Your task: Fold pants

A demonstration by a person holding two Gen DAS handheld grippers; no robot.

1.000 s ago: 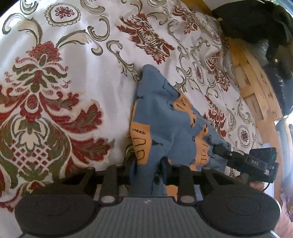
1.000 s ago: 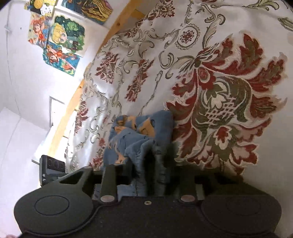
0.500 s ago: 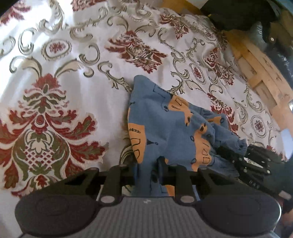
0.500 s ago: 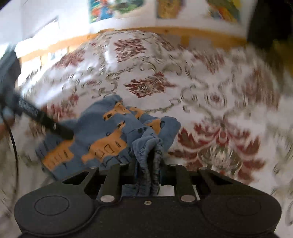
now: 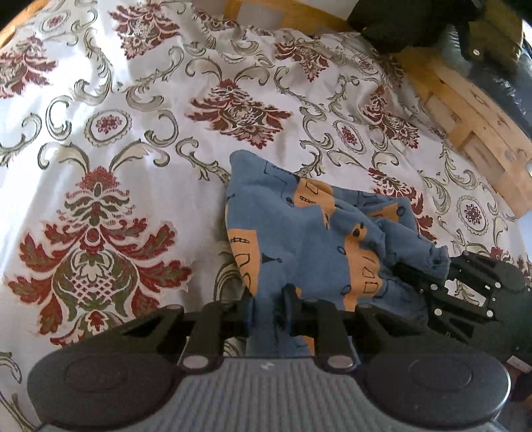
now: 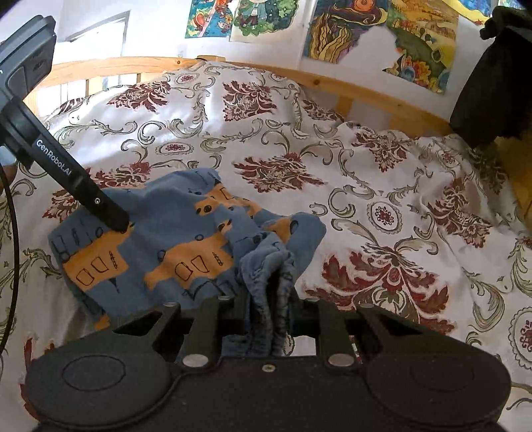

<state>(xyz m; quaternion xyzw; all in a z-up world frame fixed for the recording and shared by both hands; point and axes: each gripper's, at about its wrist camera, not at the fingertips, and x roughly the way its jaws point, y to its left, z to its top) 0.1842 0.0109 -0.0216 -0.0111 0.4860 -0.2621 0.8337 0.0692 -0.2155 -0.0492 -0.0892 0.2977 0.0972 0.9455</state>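
Small blue pants [image 5: 299, 239] with orange printed patches lie bunched on a white bedspread [image 5: 133, 172] patterned in red and olive. My left gripper [image 5: 268, 304] is shut on a fold of the blue cloth at the near edge. My right gripper [image 6: 269, 299] is shut on a gathered, ribbed edge of the pants [image 6: 173, 242]. In the left wrist view the right gripper [image 5: 412, 266] shows at the right, black, with cloth in it. In the right wrist view the left gripper [image 6: 116, 226] reaches in from the upper left onto the pants.
A wooden bed frame [image 6: 365, 93] runs behind the bedspread [image 6: 382, 186], with colourful posters [image 6: 382, 30] on the white wall. Dark clothing [image 6: 492, 86] hangs at the right. In the left wrist view wooden slats [image 5: 472, 109] and dark items [image 5: 415, 23] lie beyond the bed's far edge.
The right gripper has swung round to face the headboard, still holding the pants' edge. The left gripper has pulled back and tilted up a little; the pants bunched between the two.
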